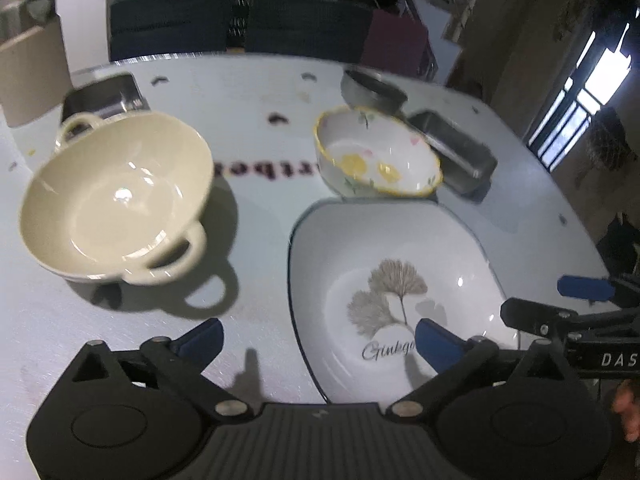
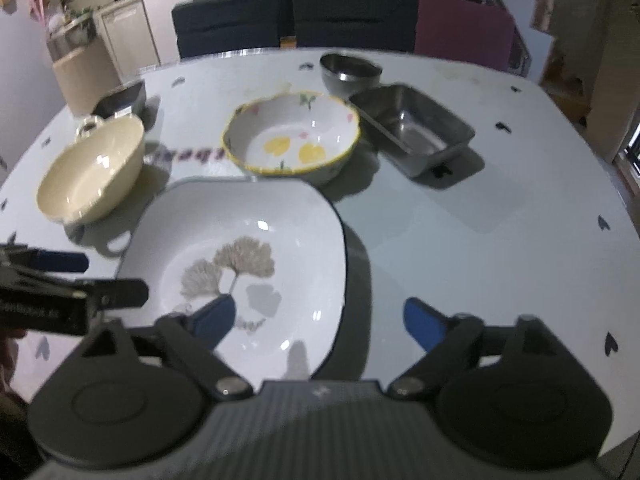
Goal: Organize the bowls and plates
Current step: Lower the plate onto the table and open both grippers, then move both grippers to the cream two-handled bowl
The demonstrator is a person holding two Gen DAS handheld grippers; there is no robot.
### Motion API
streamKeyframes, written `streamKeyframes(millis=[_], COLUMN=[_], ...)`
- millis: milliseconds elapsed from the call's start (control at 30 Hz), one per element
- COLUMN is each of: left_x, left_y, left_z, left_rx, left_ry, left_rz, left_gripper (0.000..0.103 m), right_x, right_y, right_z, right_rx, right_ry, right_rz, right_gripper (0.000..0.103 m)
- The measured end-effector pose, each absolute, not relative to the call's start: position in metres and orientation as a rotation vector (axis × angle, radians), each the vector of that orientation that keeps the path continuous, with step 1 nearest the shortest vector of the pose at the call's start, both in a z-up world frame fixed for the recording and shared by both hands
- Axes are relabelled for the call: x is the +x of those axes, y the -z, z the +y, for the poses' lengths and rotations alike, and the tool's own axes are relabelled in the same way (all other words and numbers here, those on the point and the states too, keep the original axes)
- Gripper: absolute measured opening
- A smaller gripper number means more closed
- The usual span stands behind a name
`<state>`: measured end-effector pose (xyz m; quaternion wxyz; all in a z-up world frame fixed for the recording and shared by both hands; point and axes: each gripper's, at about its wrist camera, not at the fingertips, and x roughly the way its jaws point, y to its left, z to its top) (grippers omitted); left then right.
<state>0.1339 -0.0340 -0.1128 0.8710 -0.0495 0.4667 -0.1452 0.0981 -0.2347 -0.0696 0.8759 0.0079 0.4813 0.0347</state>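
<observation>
Both grippers, left (image 1: 318, 342) and right (image 2: 320, 322), have fingers spread wide, holding nothing. The ginkgo plate (image 2: 256, 240) sits on the desk (image 2: 460, 240) just below them, with the cream bowl (image 1: 116, 196) and flowery bowl (image 2: 292, 136) nearby.

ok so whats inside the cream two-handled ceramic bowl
Nothing visible: the cream two-handled ceramic bowl shows only a bare glossy interior with light reflections. The right wrist view also shows it empty. What lies beneath it on the white table is covered.
</observation>
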Motion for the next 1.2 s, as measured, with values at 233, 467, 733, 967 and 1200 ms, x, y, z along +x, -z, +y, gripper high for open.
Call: streamKeyframes(millis=[233,467,733,967,1200], left_x=[0.135,0.158,0.212,0.256,0.29], left_y=[0.061,0.022,0.024,0.053,0.092], left_z=[-0.01,0.03,0.1,0.144,0.145], left_rx=[-0.103,-0.076,-0.07,-0.1,-0.044], left_ry=[0.354,0.287,0.078,-0.077,-0.117], left_rz=[0.819,0.708,0.677,0.761,0.861], left_gripper=[0.103,0.103,0.103,0.103,0.103], right_x=[0.089,0.088,0.114,0.145,0.164], right_y=[0.046,0.026,0.028,0.044,0.073], right_z=[-0.225,-0.197,-0.156,-0.117,-0.106], right_rx=[0.088,0.138,0.291,0.354,0.514], right_ry=[-0.05,-0.138,-0.276,-0.32,-0.366], right_rz=[0.858,0.74,0.749,0.826,0.945], right_gripper=[0.103,0.103,0.103,0.102,0.061])
